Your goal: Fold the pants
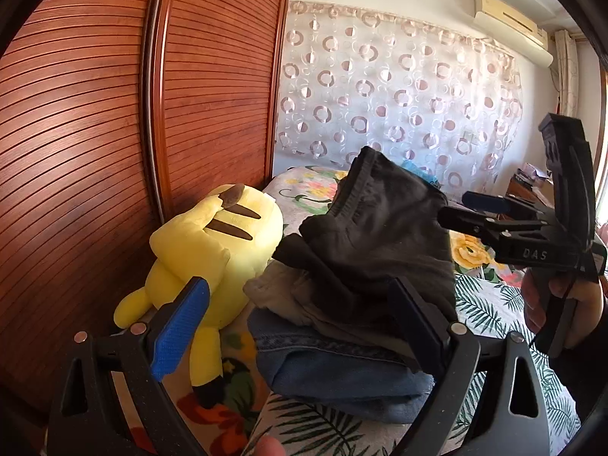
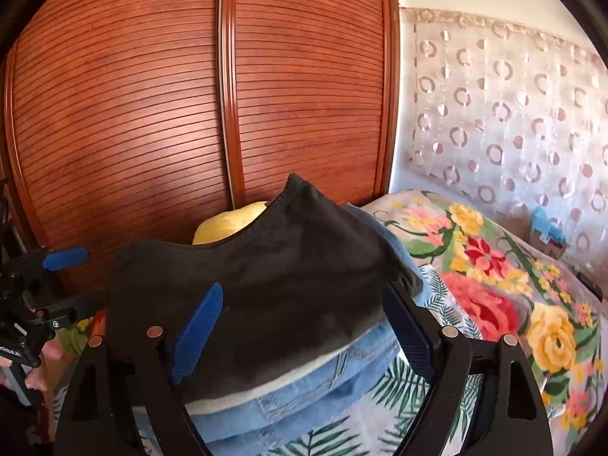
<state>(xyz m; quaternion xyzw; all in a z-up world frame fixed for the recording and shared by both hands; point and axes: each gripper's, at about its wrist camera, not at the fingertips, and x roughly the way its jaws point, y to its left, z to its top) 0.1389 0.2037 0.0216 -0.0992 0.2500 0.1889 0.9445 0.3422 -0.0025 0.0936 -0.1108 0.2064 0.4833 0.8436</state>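
1. We see the dark pants (image 1: 380,243), folded, lying on top of a stack of clothes: a pale garment (image 1: 281,296) under them and blue jeans (image 1: 342,372) at the bottom, all on a bed with a leaf-print sheet (image 1: 490,311).
2. Our left gripper (image 1: 300,326) points at this stack with its two fingers spread wide; the blue pad (image 1: 178,330) of one finger stands near the yellow plush toy (image 1: 212,250), and the other finger overlaps the near edge of the pants. We cannot tell whether it touches the cloth, and nothing is pinched.
3. Our right gripper (image 2: 300,330) is likewise spread wide, one finger on each side of the stack; the pants (image 2: 266,285) fill the gap between the fingers, and its blue pad (image 2: 197,326) lies against the dark cloth. No cloth is pinched here either.
4. The left wrist view shows the right gripper (image 1: 452,212) from outside, with its tips at the right edge of the pants, and the hand (image 1: 558,304) holding it. It also shows the whole toy and an air conditioner (image 1: 513,22) high on the wall.
5. The right wrist view shows the left gripper (image 2: 57,277) small at the left edge, only a yellow sliver of the toy (image 2: 231,220) behind the pants, and more of the flowered blanket (image 2: 494,273).
6. Both views show the slatted wooden wardrobe doors (image 2: 152,114) behind the stack and a circle-patterned curtain (image 1: 399,87).
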